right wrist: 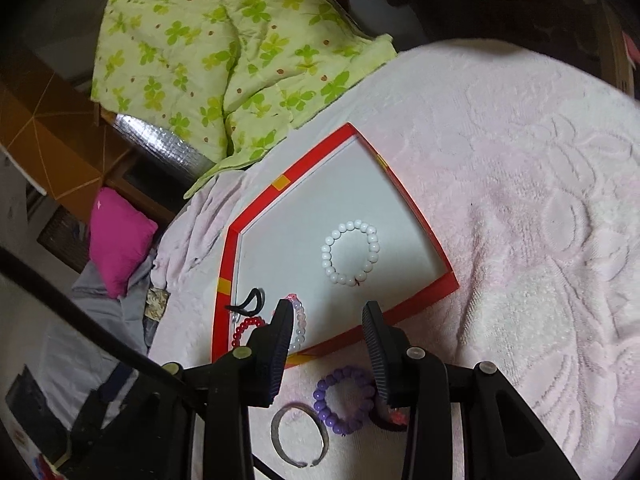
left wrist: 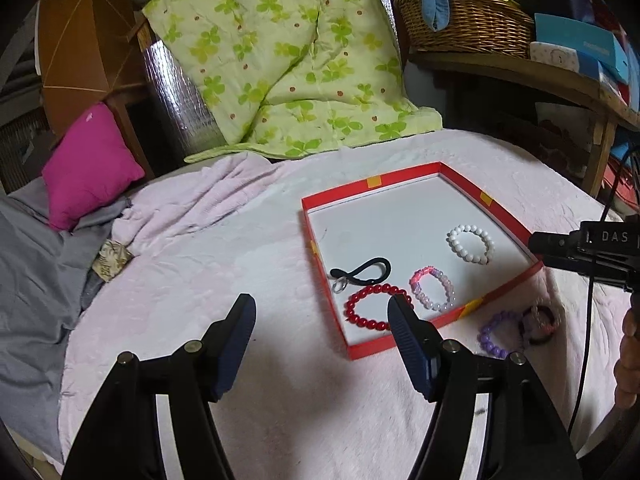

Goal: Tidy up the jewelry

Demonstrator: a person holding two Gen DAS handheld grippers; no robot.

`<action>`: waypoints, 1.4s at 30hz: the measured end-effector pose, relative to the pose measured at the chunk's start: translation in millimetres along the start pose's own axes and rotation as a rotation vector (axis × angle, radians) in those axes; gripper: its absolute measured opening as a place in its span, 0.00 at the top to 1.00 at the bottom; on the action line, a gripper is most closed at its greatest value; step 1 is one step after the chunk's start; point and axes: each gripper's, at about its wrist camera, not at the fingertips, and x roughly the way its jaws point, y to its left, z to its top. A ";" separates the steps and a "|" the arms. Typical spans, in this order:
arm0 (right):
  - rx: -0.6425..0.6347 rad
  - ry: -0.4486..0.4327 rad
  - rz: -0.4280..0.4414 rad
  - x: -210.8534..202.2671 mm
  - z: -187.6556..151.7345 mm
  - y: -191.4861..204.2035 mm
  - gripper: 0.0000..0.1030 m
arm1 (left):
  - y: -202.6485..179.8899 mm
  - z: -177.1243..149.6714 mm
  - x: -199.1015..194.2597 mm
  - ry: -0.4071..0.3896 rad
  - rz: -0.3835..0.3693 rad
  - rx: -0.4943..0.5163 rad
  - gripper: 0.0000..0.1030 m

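A shallow red tray (left wrist: 404, 178) (right wrist: 428, 236) with a white floor lies on the pink blanket. In it lie a white bead bracelet (left wrist: 471, 244) (right wrist: 350, 252), a pink-and-lilac bracelet (left wrist: 433, 288) (right wrist: 299, 322), a red bead bracelet (left wrist: 370, 306) (right wrist: 246, 328) and a black loop with a ring (left wrist: 360, 274) (right wrist: 252, 302). Outside the near rim lie a purple bead bracelet (left wrist: 498, 334) (right wrist: 344, 400), a dark band (left wrist: 540, 322) and a silver open bangle (right wrist: 298, 434). My left gripper (left wrist: 322, 320) is open and empty before the tray's near corner. My right gripper (right wrist: 326, 328) is open and empty above the purple bracelet.
A green clover quilt (left wrist: 288, 60) (right wrist: 224, 52) lies behind the tray, a magenta cushion (left wrist: 90, 164) (right wrist: 118, 240) and grey cloth (left wrist: 32, 280) to the left. A wicker basket (left wrist: 464, 20) and boxes sit on a shelf at the right. A black cable (right wrist: 80, 320) crosses left.
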 end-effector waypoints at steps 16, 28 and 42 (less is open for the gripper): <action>-0.112 0.001 -0.036 -23.7 -23.7 15.2 0.61 | 4.9 -2.7 -33.3 -0.036 0.013 0.008 0.33; -0.104 0.010 -0.042 -31.0 -27.2 6.8 0.61 | -1.1 -10.5 -39.6 -0.030 0.004 0.025 0.33; -0.047 0.060 -0.040 -25.0 -23.4 -13.7 0.61 | -10.3 -37.9 -1.7 0.124 -0.030 0.060 0.33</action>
